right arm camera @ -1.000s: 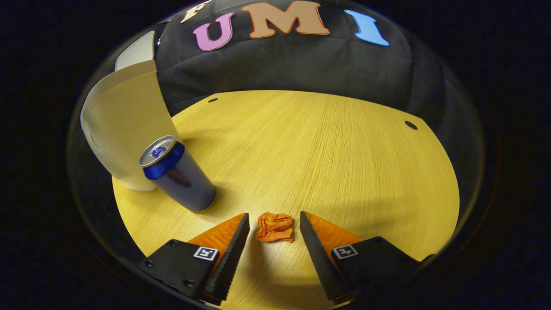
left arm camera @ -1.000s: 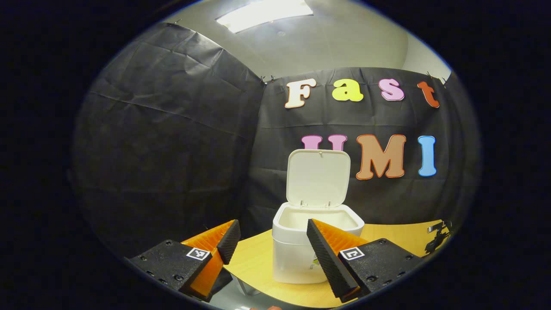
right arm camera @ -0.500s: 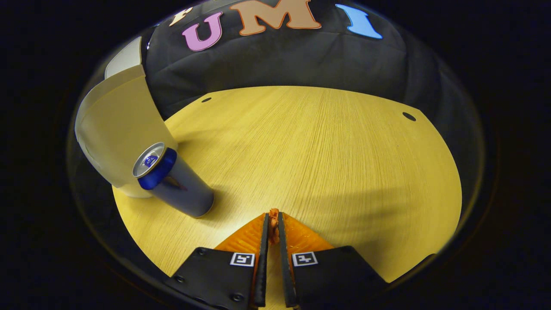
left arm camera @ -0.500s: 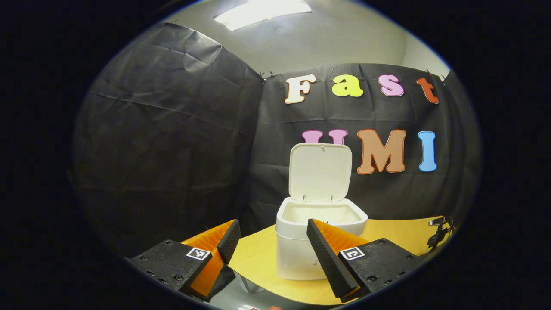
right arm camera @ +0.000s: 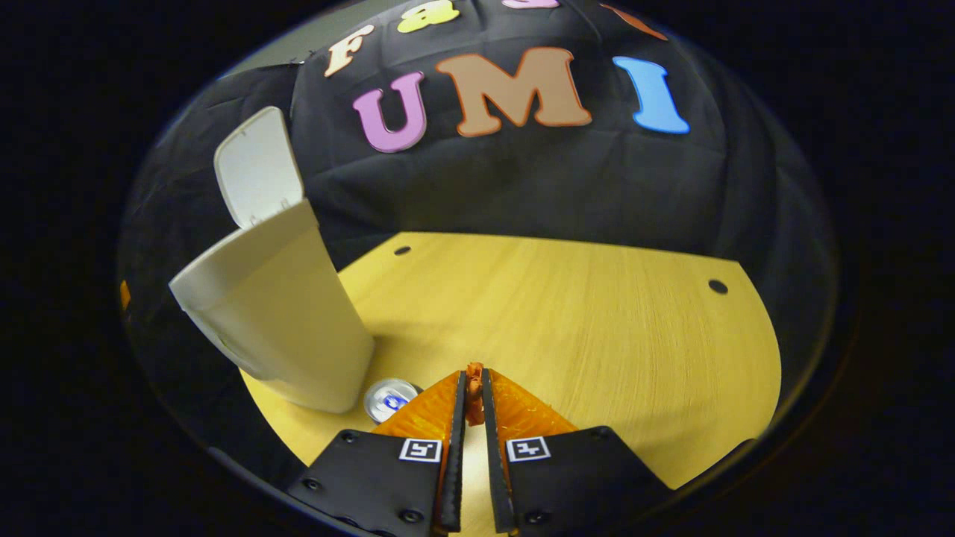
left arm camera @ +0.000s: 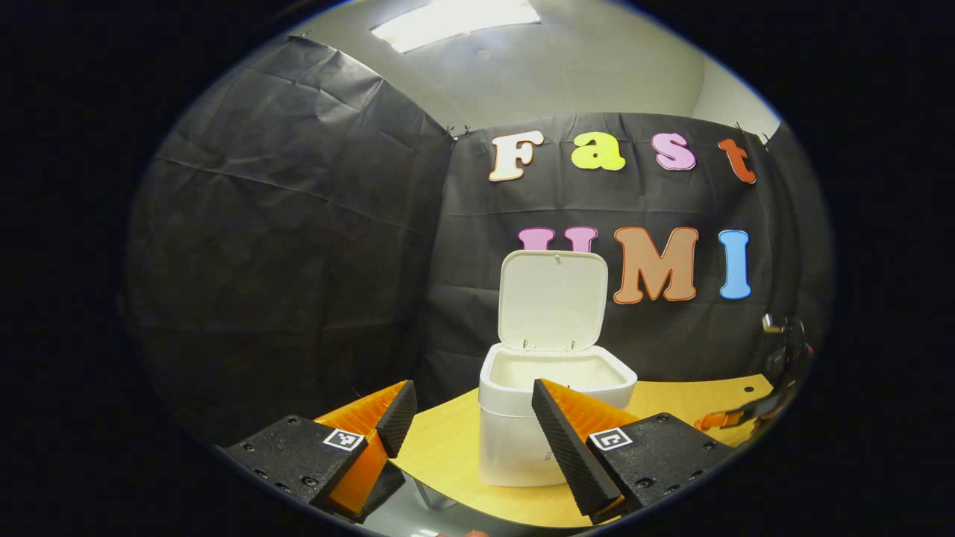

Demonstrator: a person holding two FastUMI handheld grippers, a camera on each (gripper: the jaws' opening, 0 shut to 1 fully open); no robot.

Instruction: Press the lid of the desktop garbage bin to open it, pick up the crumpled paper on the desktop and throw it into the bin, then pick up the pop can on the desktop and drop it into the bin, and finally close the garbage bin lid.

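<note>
Clearly the paper step is in hand. Nearest in the right gripper view, the right tongs [right arm camera: 471,388] are pinched almost together on the crumpled paper [right arm camera: 473,371], of which just a small orange tuft pokes out past the tips; most of the wad is hidden between them. Just beside the tongs on the bench [right arm camera: 597,328] stands the pop can [right arm camera: 390,399], only its top visible, the body cut off behind a finger. Beyond it sits the garbage bin [right arm camera: 283,321], its lid [right arm camera: 257,168] raised upright at the back.

In the left gripper view, the left tongs [left arm camera: 470,414] are spread wide and hold nothing, with the bin [left arm camera: 556,418] in front of them and its mouth open. Far right at the bench edge something dark and orange shows, probably the other gripper, too small to tell.

Next, as I judge it, the paper must be carried over the open mouth and released there, clearing the rim and not nudging the can.
</note>
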